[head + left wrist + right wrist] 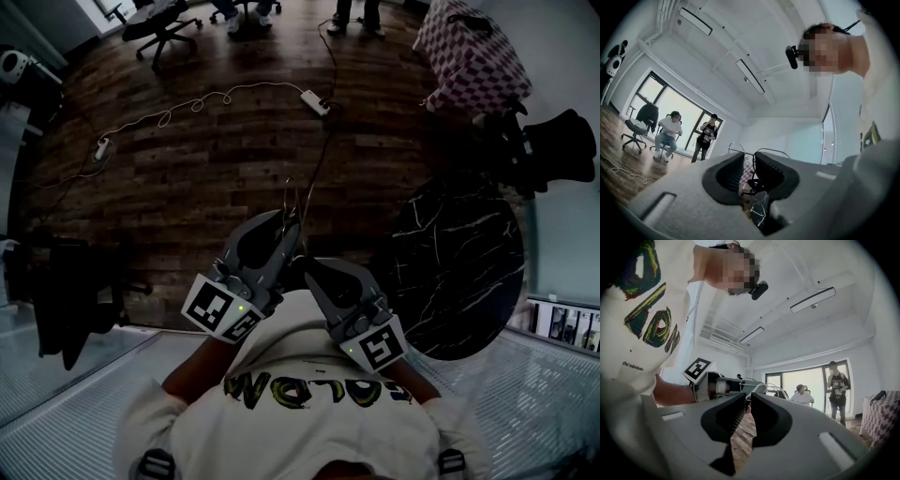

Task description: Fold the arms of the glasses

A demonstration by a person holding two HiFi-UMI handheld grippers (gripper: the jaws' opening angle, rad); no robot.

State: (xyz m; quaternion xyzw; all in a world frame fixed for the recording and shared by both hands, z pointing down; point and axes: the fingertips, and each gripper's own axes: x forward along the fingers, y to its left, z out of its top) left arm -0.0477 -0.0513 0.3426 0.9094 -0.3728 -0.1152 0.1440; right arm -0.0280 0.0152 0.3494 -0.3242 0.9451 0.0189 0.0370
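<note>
Currently pinching thin wire-framed glasses (292, 199) between the pressed-together tips of the left hand-held gripper (289, 225), up before the chest, above the wooden floor (206, 169). Just beside, right hand-held gripper (307, 265) with its 2 jaws slightly spread, tips near a glasses arm, not clamping.

Just behind your left claw (292, 223) and right claw (307, 266), your white shirt (281, 441) bears big multicoloured letters. They are upside down, seemingly starting "GOLD"; the rest is unreadable.
</note>
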